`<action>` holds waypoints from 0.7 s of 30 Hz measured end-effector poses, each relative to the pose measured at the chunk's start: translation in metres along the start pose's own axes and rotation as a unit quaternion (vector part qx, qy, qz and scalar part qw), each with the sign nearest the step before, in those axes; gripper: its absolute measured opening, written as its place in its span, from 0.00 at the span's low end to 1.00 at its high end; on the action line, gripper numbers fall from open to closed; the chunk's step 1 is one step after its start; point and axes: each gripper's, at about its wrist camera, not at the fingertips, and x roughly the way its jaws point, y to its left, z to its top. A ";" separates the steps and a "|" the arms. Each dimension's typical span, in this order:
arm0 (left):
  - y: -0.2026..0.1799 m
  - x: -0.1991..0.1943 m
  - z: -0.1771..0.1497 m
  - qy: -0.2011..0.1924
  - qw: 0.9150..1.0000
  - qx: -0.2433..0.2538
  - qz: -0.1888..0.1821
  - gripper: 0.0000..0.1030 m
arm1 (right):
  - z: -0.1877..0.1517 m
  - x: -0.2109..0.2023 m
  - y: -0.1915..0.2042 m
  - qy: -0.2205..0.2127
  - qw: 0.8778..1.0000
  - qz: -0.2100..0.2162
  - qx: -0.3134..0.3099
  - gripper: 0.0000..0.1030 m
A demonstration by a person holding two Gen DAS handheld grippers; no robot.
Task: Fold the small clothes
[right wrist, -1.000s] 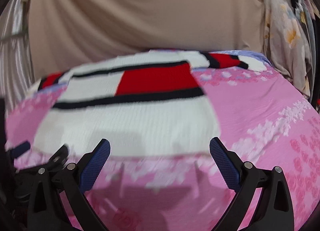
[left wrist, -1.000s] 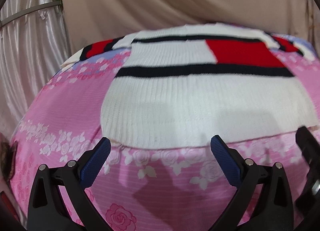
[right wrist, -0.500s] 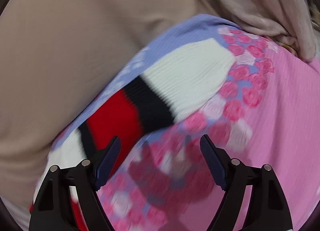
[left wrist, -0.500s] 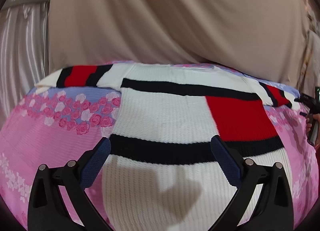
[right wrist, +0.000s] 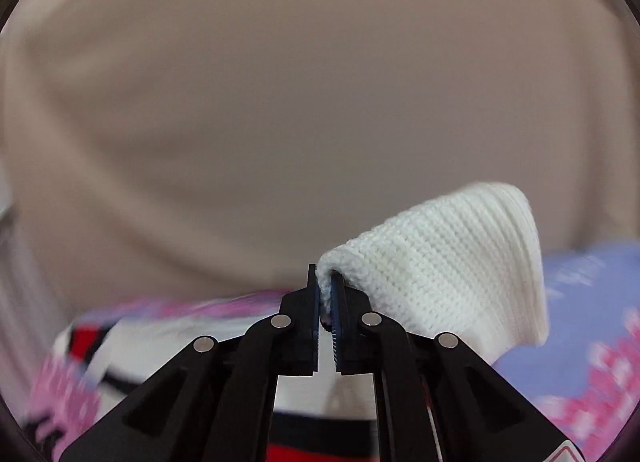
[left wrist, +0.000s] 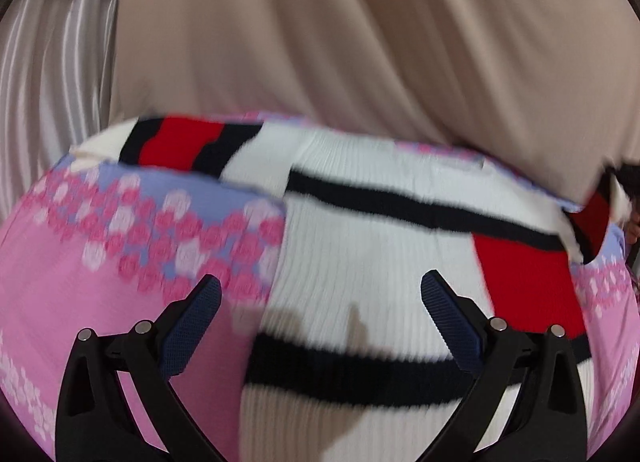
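Sweater (left wrist: 360, 262) on pink bedsheet (left wrist: 100, 302): right tool (right wrist: 325, 302) pinches its cuff, left tool (left wrist: 320, 318) spread.

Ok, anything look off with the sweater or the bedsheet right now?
Nothing damaged. The sweater lies flat on the floral bedsheet; only its right sleeve cuff is raised, pinched in the right gripper. The left gripper hovers open.

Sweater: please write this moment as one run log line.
right gripper: shut on sweater cuff, lifted | left gripper: open above sweater | sheet: under sweater
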 end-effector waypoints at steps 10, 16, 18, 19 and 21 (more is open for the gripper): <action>-0.025 0.064 0.033 0.058 0.994 -0.041 -0.085 0.95 | -0.099 0.051 0.053 0.086 0.996 0.028 0.004 0.35; -0.031 0.106 0.048 0.086 0.986 -0.067 -0.128 0.95 | -0.132 -0.009 -0.053 0.085 0.984 -0.078 0.137 0.53; -0.042 0.123 0.052 0.102 0.984 -0.072 -0.126 0.95 | -0.137 -0.018 -0.078 0.093 0.978 -0.087 0.165 0.53; -0.051 0.133 0.054 0.110 0.983 -0.071 -0.130 0.95 | -0.138 -0.020 -0.087 0.096 0.976 -0.089 0.172 0.53; -0.067 0.152 0.055 0.130 0.981 -0.059 -0.127 0.95 | -0.130 -0.010 -0.090 0.098 0.975 -0.091 0.176 0.57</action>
